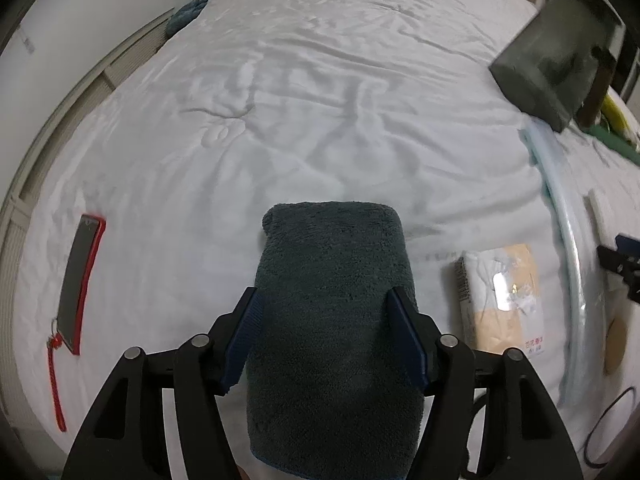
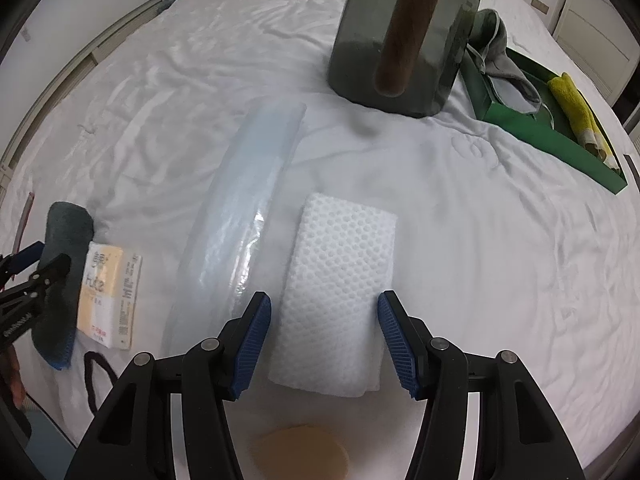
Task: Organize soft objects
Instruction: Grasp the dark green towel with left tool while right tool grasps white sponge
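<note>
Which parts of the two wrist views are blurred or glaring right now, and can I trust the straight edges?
Left wrist view: dark towel sharp, glare patch on the tissue pack, dark bin smeared at the upper right. Right wrist view: white mesh sponge crisp, clear plastic roll hazy with a shiny streak, bin blurred. Fisheye bends the bed edges in both.

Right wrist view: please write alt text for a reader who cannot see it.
The right gripper straddles a white mesh pad lying on a white bed, blue pads at its sides. Left of it lies a clear plastic roll; behind stand a dark bin and a green tray holding cloths.
</note>
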Demonstrator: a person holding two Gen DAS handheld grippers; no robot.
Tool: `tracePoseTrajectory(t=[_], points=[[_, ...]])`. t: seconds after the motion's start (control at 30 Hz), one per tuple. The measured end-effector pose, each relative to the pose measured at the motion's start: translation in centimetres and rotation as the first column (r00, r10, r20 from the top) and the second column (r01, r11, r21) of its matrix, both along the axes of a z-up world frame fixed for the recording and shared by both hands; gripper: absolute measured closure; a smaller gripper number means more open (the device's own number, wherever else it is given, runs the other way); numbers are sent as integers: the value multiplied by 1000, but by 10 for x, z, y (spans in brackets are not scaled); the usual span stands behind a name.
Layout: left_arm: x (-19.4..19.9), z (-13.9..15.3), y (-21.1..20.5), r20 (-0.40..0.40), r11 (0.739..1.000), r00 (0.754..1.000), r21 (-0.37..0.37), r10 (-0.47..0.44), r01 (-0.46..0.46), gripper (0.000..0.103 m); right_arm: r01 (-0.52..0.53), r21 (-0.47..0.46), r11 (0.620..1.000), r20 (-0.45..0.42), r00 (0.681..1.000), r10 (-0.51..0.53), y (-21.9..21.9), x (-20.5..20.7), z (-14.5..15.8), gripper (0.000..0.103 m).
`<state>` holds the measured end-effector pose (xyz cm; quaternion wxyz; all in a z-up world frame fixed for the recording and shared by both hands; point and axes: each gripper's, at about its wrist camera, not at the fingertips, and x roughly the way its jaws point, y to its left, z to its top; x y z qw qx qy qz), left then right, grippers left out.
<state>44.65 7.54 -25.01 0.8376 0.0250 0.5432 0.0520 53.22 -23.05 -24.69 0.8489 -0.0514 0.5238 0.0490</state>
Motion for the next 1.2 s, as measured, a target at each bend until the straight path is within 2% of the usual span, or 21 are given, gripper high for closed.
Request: tracePoseTrajectory(t=[0.13, 0.33, 0.43, 0.53, 0.63, 0.7, 0.77, 0.87, 1.0, 1.2], points=[[-1, -2, 6, 1, 1000, 1000, -2, 4, -4, 41, -3, -12, 1000, -10, 1000, 3, 2, 4, -6, 50], [5, -11, 14, -24, 999, 999, -36, 25, -26, 35, 5, -29, 1000, -27, 1000, -6, 6, 13, -14, 65], [9, -24, 13, -65, 998, 998, -62, 26, -30, 32, 6, -46, 999, -28, 1000, -7, 7, 15, -15, 73], [14, -32, 4, -96, 996, 995, -88, 5, -14, 32, -4, -81, 997, -26, 1000, 2, 11, 17, -16, 80], [14, -39, -10, -111, 998, 993, -66, -31, 24, 32, -23, -118, 993, -20, 1000, 21, 16, 16, -17, 86], [14, -40, -16, -105, 998, 994, -45, -39, 34, 37, -35, -132, 991, -14, 999, 33, 17, 14, -17, 89], [13, -36, -16, -99, 995, 994, -85, -51, 42, 64, -35, -125, 992, -3, 999, 35, 14, 13, -15, 92], [9, -27, -20, -82, 994, 994, -82, -73, 66, 77, -40, -99, 994, 8, 999, 41, 8, 11, -11, 94], [4, -12, -20, -62, 996, 995, -53, -75, 72, 80, -46, -57, 997, 22, 999, 47, -2, 8, -3, 94], [-3, 25, -11, -13, 1000, 1000, -25, -6, 6, 80, -66, 39, 997, 45, 997, 64, -24, 0, 17, 94]])
